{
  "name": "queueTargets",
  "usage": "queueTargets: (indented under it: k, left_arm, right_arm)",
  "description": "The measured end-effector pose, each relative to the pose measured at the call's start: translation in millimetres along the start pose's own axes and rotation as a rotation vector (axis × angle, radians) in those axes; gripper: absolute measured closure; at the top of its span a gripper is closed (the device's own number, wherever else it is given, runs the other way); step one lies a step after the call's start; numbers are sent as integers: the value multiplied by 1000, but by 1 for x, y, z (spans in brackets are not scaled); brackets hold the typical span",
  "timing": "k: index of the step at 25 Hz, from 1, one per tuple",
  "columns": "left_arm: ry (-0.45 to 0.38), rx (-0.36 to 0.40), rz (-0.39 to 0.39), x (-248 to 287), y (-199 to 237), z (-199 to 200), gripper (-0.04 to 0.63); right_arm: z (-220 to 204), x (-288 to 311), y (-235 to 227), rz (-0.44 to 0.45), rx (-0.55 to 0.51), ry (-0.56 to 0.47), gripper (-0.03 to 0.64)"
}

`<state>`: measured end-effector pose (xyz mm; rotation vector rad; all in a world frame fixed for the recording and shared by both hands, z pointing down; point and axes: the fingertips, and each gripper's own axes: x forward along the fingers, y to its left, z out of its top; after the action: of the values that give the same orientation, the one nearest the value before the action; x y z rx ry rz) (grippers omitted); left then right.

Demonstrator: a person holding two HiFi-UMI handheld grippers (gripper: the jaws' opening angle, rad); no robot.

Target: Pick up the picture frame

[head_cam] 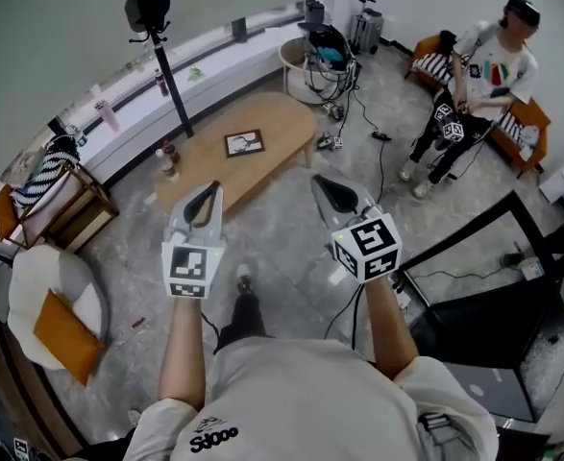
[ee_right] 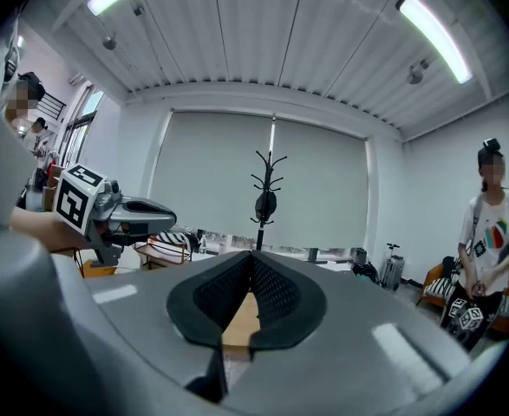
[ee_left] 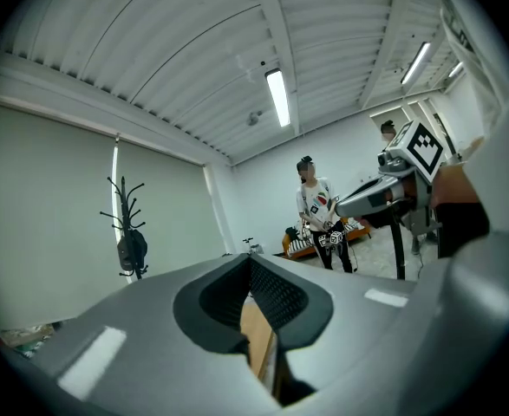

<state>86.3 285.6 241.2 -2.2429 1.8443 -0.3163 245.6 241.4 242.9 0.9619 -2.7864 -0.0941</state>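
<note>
Head view: picture frame point(head_cam: 244, 143) lies on table point(head_cam: 283, 123) near bottle point(head_cam: 169, 157).

Coat rack point(head_cam: 169, 80) near wood table point(head_cam: 286, 128) w/ bottle point(head_cam: 169, 157).

Open floor point(head_cam: 283, 227) before table point(head_cam: 267, 173); bottles point(head_cam: 167, 158) at its end.

Grey stone floor point(head_cam: 286, 233), low wooden table point(head_cam: 280, 128), black coat stand point(head_cam: 169, 83).
</note>
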Motion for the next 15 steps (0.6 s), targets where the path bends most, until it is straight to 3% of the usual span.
queueTargets:
  k: [15]
  left_arm:
    - [8,-17,-51,152,122,-38,588]
  right_arm:
    - [17,164,-73,-72,13,37,614]
